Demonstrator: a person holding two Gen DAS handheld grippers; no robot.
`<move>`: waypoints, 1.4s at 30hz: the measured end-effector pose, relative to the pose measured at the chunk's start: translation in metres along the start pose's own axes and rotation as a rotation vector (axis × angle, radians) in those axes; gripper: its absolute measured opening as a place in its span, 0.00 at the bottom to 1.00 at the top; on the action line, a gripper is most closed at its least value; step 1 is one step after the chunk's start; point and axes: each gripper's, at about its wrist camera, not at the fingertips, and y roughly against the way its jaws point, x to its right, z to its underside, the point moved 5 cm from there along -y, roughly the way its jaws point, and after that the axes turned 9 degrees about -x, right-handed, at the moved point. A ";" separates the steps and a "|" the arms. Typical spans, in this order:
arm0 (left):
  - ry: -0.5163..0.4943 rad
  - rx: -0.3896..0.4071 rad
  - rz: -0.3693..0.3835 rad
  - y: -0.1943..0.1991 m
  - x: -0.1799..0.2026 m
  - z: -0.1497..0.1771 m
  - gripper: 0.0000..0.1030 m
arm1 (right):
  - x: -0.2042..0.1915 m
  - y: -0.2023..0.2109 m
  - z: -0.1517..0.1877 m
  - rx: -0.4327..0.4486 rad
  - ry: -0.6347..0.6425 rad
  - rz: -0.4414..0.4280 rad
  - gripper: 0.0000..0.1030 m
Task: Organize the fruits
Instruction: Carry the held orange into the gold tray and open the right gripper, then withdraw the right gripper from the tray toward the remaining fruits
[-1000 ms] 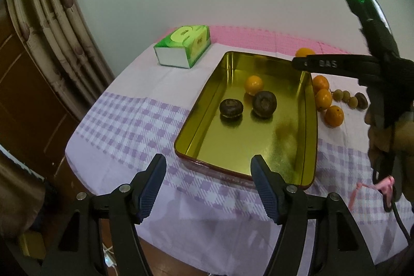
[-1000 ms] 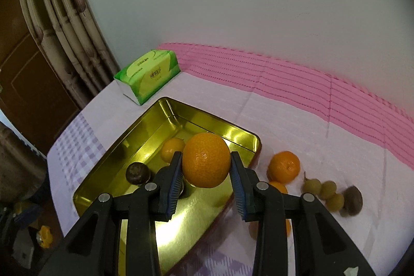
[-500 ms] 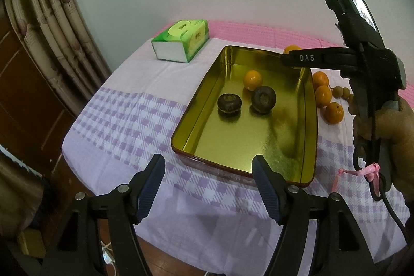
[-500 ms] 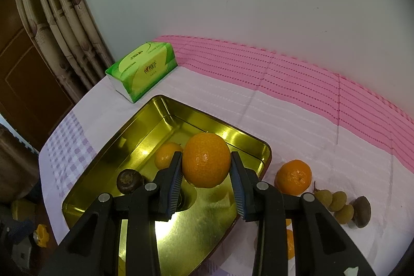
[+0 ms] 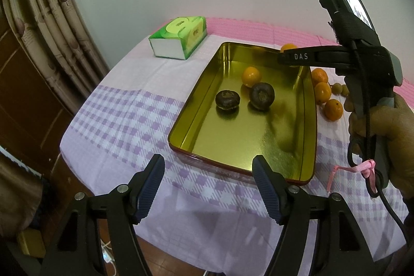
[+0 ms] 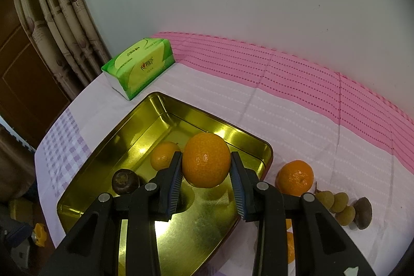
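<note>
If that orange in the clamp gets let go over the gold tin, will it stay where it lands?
Probably not. The orange is round, so on the smooth, shiny floor of the tin it would likely roll a little. The tin's raised walls should stop it, or the small orange already inside. The right gripper holds it without visible denting, suggesting it is fairly firm.

My left tool [image 5: 208, 186] has two black arms ending in dark blue ribbed pads [image 5: 266, 192], with a silver screw head on each arm link. My right tool [image 6: 205, 184] is built the same: black arms, blue ribbed pads [image 6: 174, 183], round silver screws. Seen from the left camera, its long black finger carries white letters reading DAS, and its grey handle sits in my right hand [image 5: 388, 139]. A black unit on top shows a green light and a small lit screen. A black cable runs down the handle, and a pink ribbon is tied near its base.
</note>
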 end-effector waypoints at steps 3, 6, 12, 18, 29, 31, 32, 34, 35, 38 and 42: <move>-0.002 0.000 0.000 0.000 0.000 0.000 0.69 | 0.001 -0.001 0.000 -0.002 0.000 0.002 0.32; -0.001 0.000 0.000 0.000 0.001 0.000 0.69 | 0.001 -0.002 0.000 -0.002 -0.001 0.004 0.32; -0.004 0.000 0.002 0.000 0.001 0.001 0.69 | -0.001 0.001 -0.002 0.010 0.003 -0.001 0.33; -0.006 -0.001 0.003 0.000 0.001 0.001 0.69 | -0.004 0.011 -0.001 0.038 0.005 -0.016 0.33; -0.020 0.002 -0.005 -0.001 0.001 0.003 0.69 | 0.005 0.055 0.018 0.136 -0.027 -0.040 0.39; -0.023 0.002 -0.006 -0.001 0.001 0.003 0.70 | 0.013 0.063 0.029 0.153 -0.040 -0.031 0.41; -0.025 0.001 -0.007 -0.001 0.001 0.003 0.70 | 0.018 0.067 0.035 0.157 -0.047 -0.025 0.41; -0.029 0.002 -0.011 -0.001 0.001 0.004 0.70 | 0.031 0.072 0.049 0.161 -0.069 -0.003 0.41; -0.032 0.002 -0.014 -0.001 0.002 0.004 0.70 | 0.038 0.073 0.056 0.160 -0.085 0.003 0.41; -0.038 0.003 -0.021 0.000 0.003 0.004 0.70 | 0.064 0.076 0.080 0.148 -0.123 0.047 0.41; -0.045 0.007 -0.034 0.000 0.005 0.006 0.70 | 0.111 0.079 0.112 0.126 -0.203 0.109 0.42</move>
